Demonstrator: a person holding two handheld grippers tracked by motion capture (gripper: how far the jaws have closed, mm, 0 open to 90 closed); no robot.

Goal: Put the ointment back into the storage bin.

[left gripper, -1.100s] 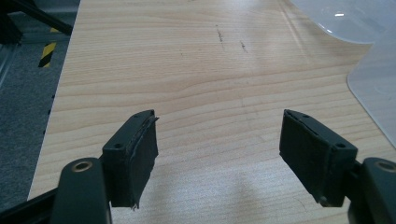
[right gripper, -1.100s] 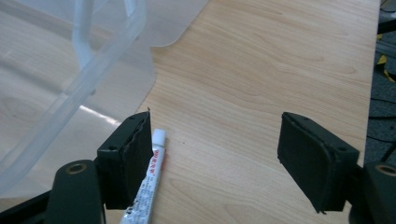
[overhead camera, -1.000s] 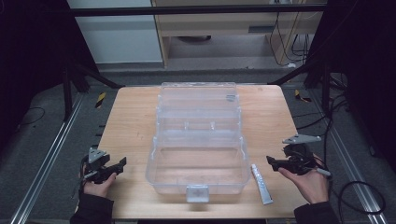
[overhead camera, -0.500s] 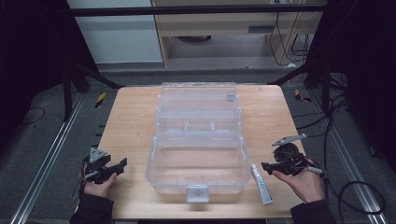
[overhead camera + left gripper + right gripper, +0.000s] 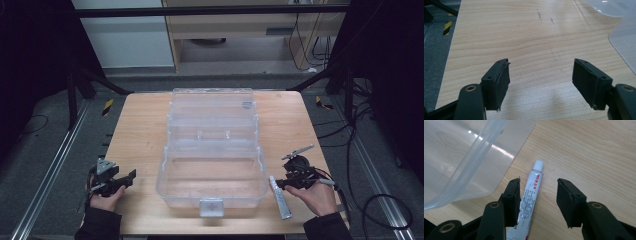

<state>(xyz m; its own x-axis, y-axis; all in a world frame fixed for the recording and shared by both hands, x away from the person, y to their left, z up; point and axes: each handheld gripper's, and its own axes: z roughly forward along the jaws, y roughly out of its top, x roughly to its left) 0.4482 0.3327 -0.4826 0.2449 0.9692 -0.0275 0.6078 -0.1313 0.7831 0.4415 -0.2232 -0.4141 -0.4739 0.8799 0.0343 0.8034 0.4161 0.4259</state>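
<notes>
The tube (image 5: pixel 530 200) lies flat on the desk (image 5: pixel 599 152) between the right tool's (image 5: pixel 538 200) parted jaws, nearer its left jaw, just right of the clear box (image 5: pixel 212 170).

A light wooden bench (image 5: pixel 140 135) carries an open clear plastic box (image 5: pixel 212 150) at centre, with a white tube (image 5: pixel 280 196) lying near-right beside it.

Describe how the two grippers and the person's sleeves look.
Both are black handheld tools with two flat black padded jaws on arms fixed by brass-coloured rivets. The left gripper carries a grey three-cornered plate on top, and the pad edge of one jaw is frayed. The right gripper has a grey plate too, and a dark cable trails from it. The sleeves are dark.
</notes>
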